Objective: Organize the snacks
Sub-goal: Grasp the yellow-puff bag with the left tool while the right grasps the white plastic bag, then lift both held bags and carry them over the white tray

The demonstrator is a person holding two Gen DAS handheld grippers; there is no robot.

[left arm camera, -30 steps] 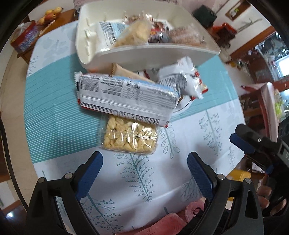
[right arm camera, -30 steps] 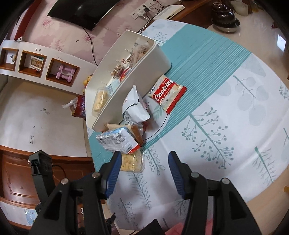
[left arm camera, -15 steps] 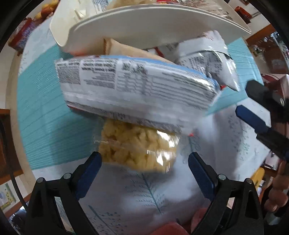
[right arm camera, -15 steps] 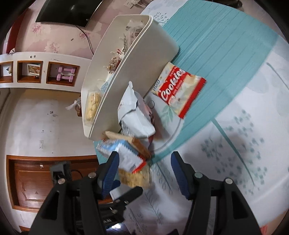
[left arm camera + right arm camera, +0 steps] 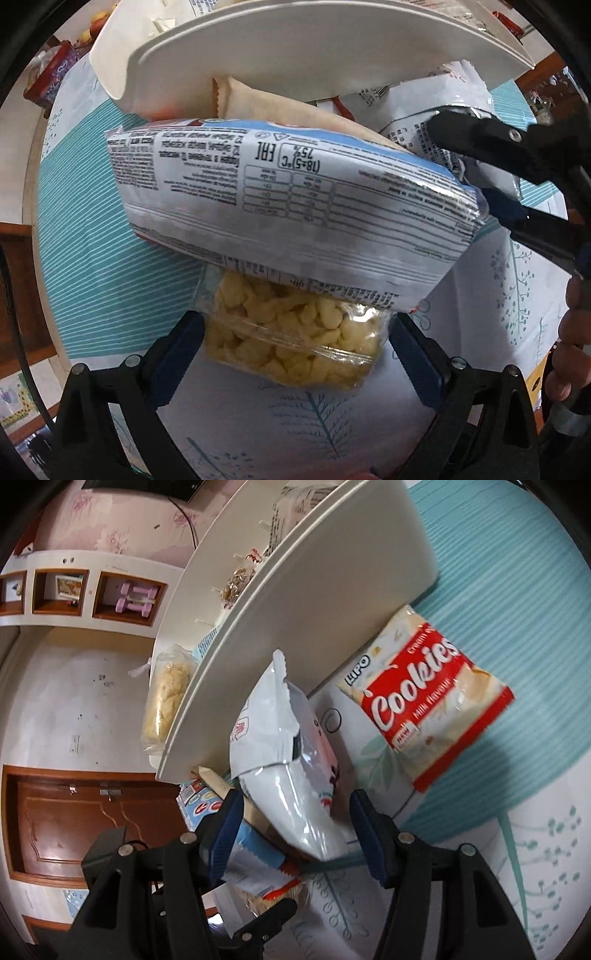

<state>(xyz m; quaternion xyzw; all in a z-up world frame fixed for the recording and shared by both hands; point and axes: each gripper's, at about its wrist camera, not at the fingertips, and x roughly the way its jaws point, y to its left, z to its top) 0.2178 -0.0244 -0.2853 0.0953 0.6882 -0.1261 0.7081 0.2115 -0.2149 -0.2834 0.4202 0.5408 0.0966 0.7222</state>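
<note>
A clear bag of yellow puffs lies on the patterned tablecloth. It sits between the fingers of my left gripper, whose jaws are opening and stand wide. A white-and-blue printed packet overlaps the bag's far end, with a tan packet behind it. My right gripper is open around the lower end of a crumpled white bag, which leans on the white tray. In the left wrist view the right gripper reaches in from the right. A red Cookies packet lies flat beside the tray.
The white tray holds several snack packs. A red box stands on a side table beyond the table's left edge. A hand is at the right. A wall shelf with pink dumbbells and a wooden door lie behind.
My left gripper has come down over the yellow puff bag, which now lies between its fingers. My right gripper has moved in and now brackets the white bag.
</note>
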